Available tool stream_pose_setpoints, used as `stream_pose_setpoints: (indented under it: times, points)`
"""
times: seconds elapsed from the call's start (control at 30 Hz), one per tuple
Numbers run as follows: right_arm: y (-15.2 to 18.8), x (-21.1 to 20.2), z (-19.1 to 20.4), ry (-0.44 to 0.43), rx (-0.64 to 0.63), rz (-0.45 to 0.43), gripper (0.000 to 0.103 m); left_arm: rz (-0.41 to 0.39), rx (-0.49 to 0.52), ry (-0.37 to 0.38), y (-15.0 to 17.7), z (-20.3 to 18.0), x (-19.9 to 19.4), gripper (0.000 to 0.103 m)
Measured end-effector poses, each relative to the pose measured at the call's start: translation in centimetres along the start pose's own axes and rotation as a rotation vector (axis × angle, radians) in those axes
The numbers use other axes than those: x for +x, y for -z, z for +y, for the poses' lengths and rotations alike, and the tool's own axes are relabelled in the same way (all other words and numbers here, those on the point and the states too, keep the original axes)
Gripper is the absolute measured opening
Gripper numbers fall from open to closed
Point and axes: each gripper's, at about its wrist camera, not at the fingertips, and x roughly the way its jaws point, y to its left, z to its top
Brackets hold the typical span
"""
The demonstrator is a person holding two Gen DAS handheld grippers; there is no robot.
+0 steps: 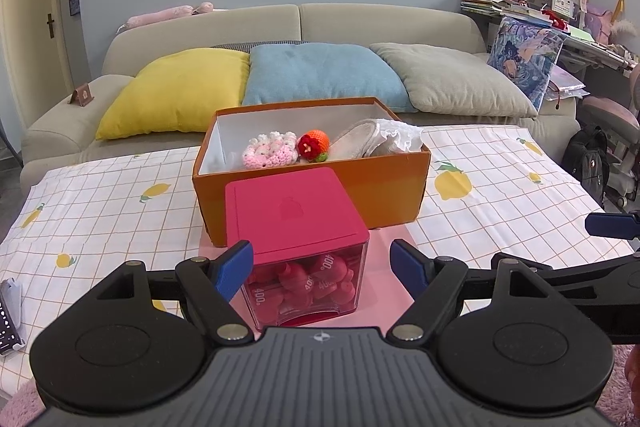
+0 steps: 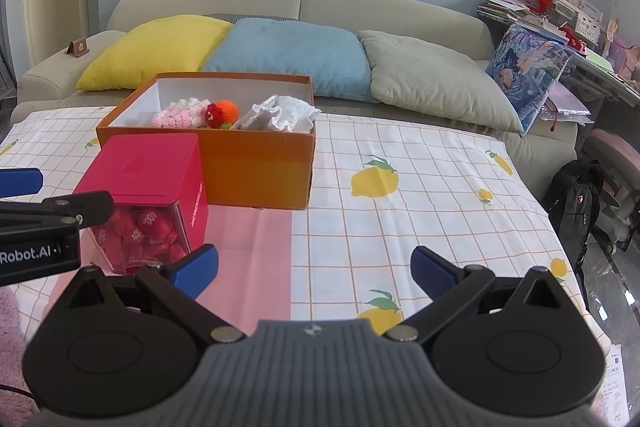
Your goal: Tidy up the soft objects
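Observation:
An open orange box (image 1: 380,183) (image 2: 256,163) stands on the table and holds a pink crochet piece (image 1: 270,149) (image 2: 180,115), a red-orange crochet fruit (image 1: 314,145) (image 2: 222,113) and white cloth (image 1: 384,139) (image 2: 284,115). A clear container with a magenta lid (image 1: 296,211) (image 2: 148,167) full of pink pieces stands in front of the box. My left gripper (image 1: 322,267) is open, its fingers either side of that container. My right gripper (image 2: 314,269) is open and empty over the cloth to the right.
A lemon-print tablecloth (image 2: 420,195) with a pink mat (image 2: 248,247) covers the table. A sofa with yellow, blue and grey cushions (image 1: 320,71) stands behind. A black backpack (image 2: 576,203) and cluttered desk are at the right. A remote (image 1: 8,311) lies at the left edge.

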Motion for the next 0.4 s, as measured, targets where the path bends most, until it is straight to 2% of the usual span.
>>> stream_pose_setpoints:
  times: [0.4]
  points:
    - [0.12,0.15,0.07,-0.002,-0.003,0.004,0.1,-0.003,-0.004,0.008,-0.02,0.0,-0.18,0.091]
